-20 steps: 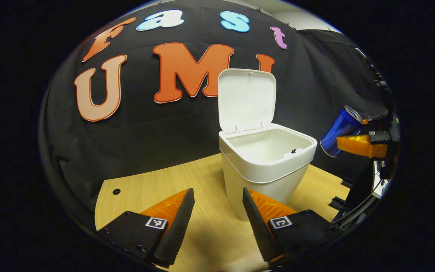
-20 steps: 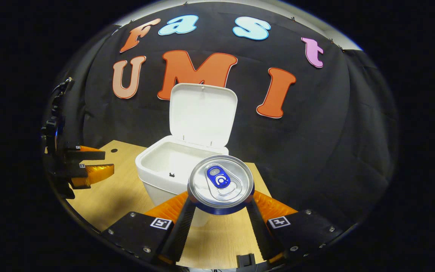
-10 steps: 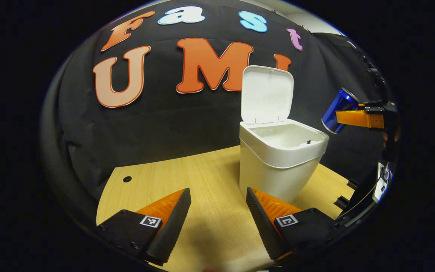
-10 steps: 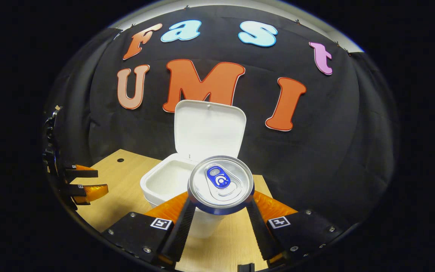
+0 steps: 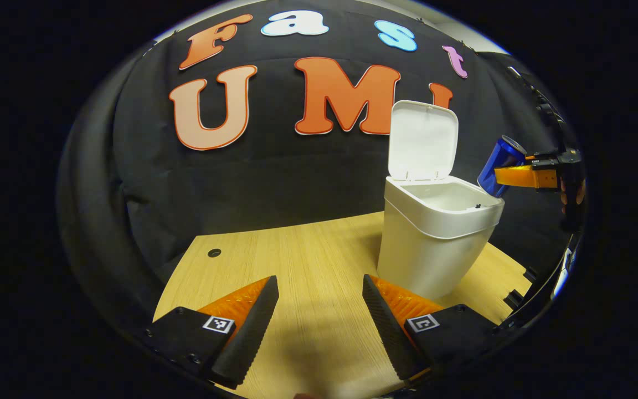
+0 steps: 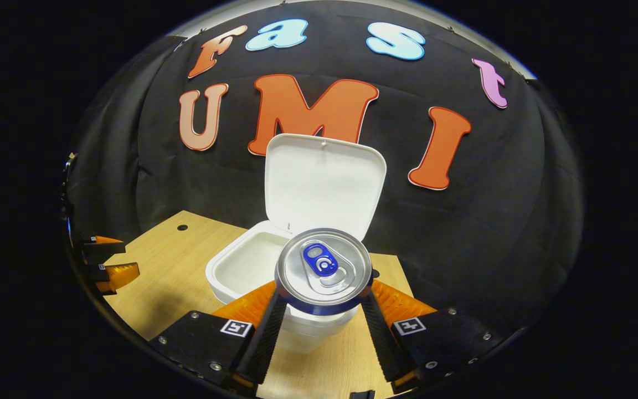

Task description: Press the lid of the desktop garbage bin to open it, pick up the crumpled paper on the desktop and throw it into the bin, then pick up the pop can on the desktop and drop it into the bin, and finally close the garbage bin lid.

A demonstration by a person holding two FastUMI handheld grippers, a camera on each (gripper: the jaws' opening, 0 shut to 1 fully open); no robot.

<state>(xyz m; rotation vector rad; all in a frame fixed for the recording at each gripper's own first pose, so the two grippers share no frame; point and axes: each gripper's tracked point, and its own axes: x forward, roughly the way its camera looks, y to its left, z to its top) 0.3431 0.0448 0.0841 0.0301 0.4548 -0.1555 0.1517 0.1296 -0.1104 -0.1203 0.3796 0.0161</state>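
Observation:
The white desktop bin (image 5: 435, 244) (image 6: 241, 271) stands on the wooden table with its lid (image 5: 422, 139) (image 6: 324, 185) tipped upright. My right gripper (image 6: 323, 296) is shut on a blue pop can (image 6: 323, 270), whose silver top faces the camera, held over the bin's near rim. In the left gripper view that can (image 5: 499, 165) hangs tilted just above the bin's right edge, clamped in the right gripper (image 5: 518, 176). My left gripper (image 5: 320, 291) is open with nothing between its fingers, low over the table left of the bin. I cannot see inside the bin's bottom.
The wooden table (image 5: 297, 266) has a small round hole (image 5: 214, 252) near its far left corner. The black cloth wall rises close behind the bin. The left gripper (image 6: 106, 265) sits far left in the right gripper view.
The right gripper has carried the can closer, over the bin's rim. The left gripper has drawn back and to the left, away from the bin. The lid stays up.

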